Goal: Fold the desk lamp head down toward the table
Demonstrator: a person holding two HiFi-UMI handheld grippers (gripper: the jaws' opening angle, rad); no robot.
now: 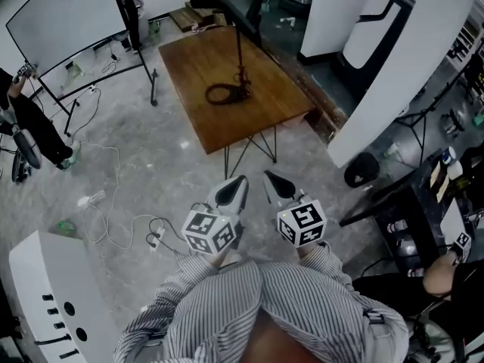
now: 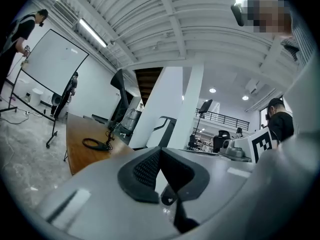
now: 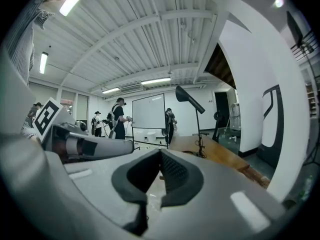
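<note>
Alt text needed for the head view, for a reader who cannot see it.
Seen from above, a person in a striped shirt holds two shut, empty grippers, the left gripper and the right gripper, side by side over a grey floor, pointing toward a wooden table. A black desk lamp stands upright on the table, untouched.

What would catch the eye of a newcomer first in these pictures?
First comes the black desk lamp, which stands on the wooden table in the upper middle of the head view, its head up on a thin pole. Nearer the camera, the left gripper and the right gripper are held side by side short of the table, both shut and empty. A large whiteboard stands at the upper left.
</note>
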